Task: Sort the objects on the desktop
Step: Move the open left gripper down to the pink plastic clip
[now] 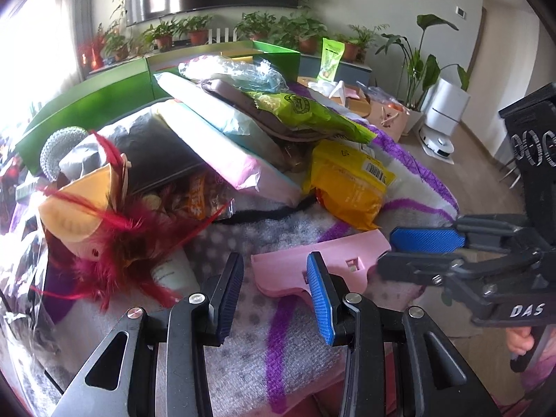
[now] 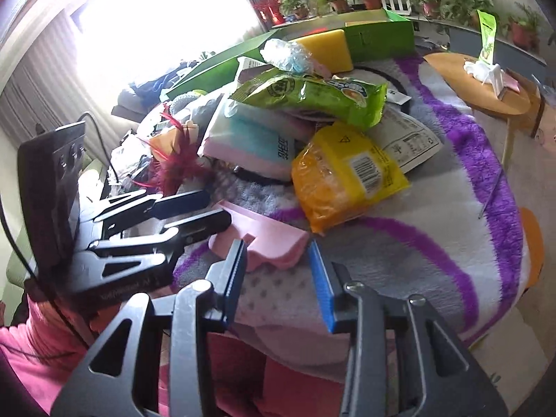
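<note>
A pink plastic piece [image 1: 323,260] lies flat on the purple-striped blanket [image 1: 278,347], just ahead of both grippers; it also shows in the right wrist view [image 2: 264,239]. My left gripper [image 1: 274,292] is open and empty, its fingertips at the pink piece's near edge. My right gripper [image 2: 278,281] is open and empty, close to the same piece; in the left wrist view it [image 1: 403,250] reaches in from the right. Behind lies a heap: a yellow packet [image 1: 347,187], a green snack bag [image 1: 309,114], a pink-and-blue pack [image 1: 226,139] and a red feathered toy [image 1: 104,236].
A green box [image 1: 104,100] stands behind the heap, holding a yellow sponge [image 2: 326,52]. A round wooden side table [image 2: 486,87] is at the right, beyond the blanket's edge. Potted plants line the back wall. Crinkled wrappers lie at the left.
</note>
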Tool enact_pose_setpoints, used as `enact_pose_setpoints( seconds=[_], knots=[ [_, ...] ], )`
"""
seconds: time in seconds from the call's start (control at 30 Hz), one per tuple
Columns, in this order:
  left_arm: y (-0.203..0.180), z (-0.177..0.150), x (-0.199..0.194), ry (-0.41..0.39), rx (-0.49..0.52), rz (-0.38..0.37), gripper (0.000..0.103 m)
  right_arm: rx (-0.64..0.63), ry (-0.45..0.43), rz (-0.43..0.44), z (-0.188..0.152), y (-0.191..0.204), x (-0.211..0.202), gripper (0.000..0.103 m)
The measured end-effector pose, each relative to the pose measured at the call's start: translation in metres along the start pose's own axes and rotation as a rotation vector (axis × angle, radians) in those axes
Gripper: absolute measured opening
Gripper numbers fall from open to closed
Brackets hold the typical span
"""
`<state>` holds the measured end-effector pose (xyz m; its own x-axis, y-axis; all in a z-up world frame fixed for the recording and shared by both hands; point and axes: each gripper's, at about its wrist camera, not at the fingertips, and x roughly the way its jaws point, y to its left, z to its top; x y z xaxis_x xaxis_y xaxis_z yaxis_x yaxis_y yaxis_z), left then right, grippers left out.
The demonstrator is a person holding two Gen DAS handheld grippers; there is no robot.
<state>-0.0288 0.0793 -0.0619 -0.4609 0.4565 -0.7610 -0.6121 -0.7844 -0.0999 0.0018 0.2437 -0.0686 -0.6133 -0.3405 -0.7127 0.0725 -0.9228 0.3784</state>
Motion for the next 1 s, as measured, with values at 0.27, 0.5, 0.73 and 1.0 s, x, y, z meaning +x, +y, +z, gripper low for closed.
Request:
enact_pose_setpoints(
  seconds=[0.27, 0.5, 0.73, 1.0],
  knots=[
    [0.005, -0.003, -0.004, 0.005, -0.035, -0.025, 0.038, 0.014, 0.042, -0.002, -0.008, -0.006, 0.013, 0.027],
    [0.004, -0.002, -0.005, 0.021, -0.056, -0.016, 0.038, -0.033, 0.016, -0.019, 0.001, -0.001, -0.002, 0.029],
    [0.004, -0.005, -0.005, 0.014, -0.064, -0.029, 0.038, -0.029, 0.040, -0.033, 0.013, 0.000, 0.007, 0.031],
    [0.004, -0.006, -0.007, 0.031, -0.092, -0.037, 0.038, -0.057, 0.041, 0.009, 0.005, 0.006, 0.008, 0.025]
  ],
)
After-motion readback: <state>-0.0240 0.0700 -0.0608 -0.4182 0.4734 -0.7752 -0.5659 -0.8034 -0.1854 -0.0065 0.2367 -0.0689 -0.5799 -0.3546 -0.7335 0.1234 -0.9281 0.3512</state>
